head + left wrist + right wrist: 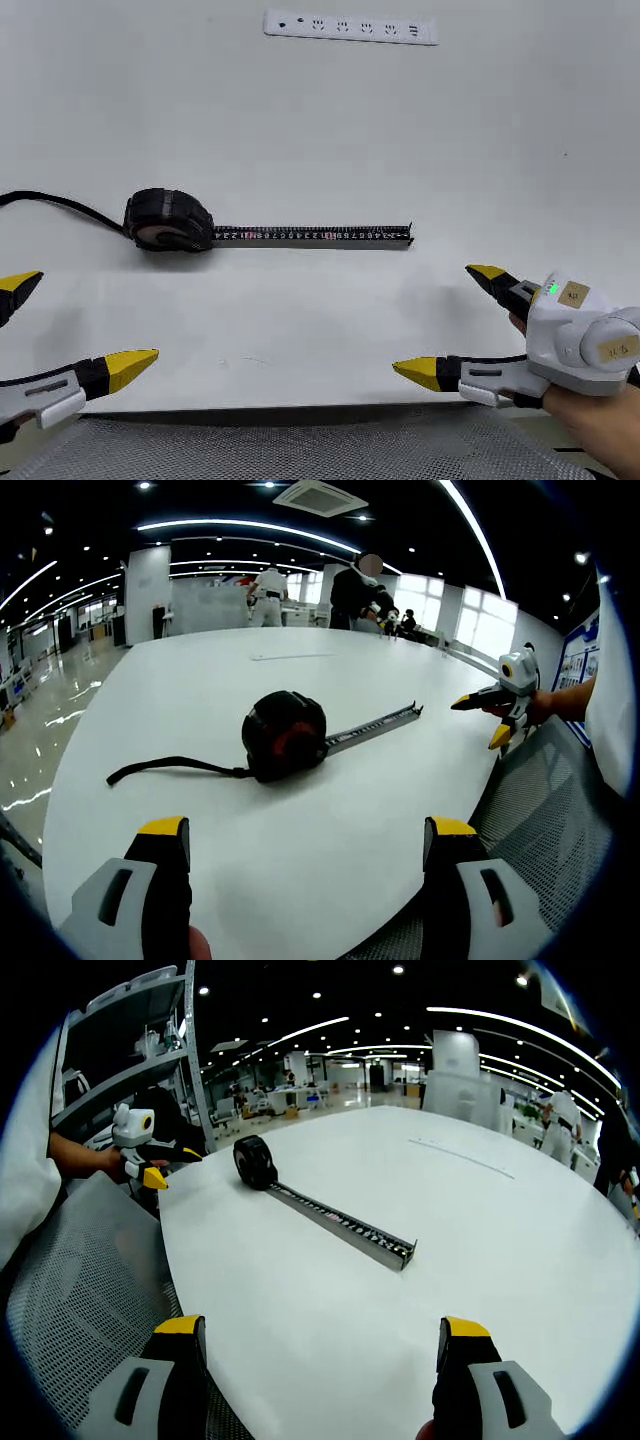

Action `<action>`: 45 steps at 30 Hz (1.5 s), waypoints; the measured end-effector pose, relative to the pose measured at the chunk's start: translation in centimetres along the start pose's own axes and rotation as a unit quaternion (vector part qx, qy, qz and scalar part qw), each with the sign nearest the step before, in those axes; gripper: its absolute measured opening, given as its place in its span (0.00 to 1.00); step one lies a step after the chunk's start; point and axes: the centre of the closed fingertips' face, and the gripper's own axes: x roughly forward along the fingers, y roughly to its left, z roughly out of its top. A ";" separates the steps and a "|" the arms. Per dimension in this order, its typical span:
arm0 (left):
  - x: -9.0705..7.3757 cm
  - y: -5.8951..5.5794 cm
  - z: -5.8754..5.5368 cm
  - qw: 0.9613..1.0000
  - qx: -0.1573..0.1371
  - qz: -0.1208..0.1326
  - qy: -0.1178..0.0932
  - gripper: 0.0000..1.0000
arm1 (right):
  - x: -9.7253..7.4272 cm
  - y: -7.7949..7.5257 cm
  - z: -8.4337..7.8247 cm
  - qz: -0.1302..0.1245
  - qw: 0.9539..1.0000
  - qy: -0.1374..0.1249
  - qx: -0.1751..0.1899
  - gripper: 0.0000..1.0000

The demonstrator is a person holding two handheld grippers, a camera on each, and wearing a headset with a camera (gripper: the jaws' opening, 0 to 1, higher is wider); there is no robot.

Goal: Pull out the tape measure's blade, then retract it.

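A black tape measure lies on the white table, its blade pulled out to the right and lying flat, ending in a hook. A black wrist strap trails left from the case. My left gripper hovers open at the near left edge, apart from the case. My right gripper stands open at the near right, short of the blade's hook end. Both sets of yellow-tipped jaws hold nothing. The case and the left gripper appear far off in the right gripper view.
A white power strip lies at the table's far edge. A grey mesh chair back sits below the near table edge. People stand in the background beyond the table. The right gripper enters the left gripper view.
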 end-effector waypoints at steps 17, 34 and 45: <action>-0.1 -0.2 0.1 1.000 -0.001 -0.003 0.002 0.94 | -0.1 0.1 -0.1 0.003 1.000 0.003 -0.003 0.94; 2.2 -1.2 1.4 1.000 0.005 -0.007 0.008 0.94 | 0.0 -0.3 0.1 0.002 1.000 0.002 -0.006 0.93; 4.3 -0.5 2.5 1.000 0.001 0.000 0.012 0.93 | 0.0 -0.4 -0.1 0.003 1.000 0.007 -0.007 0.92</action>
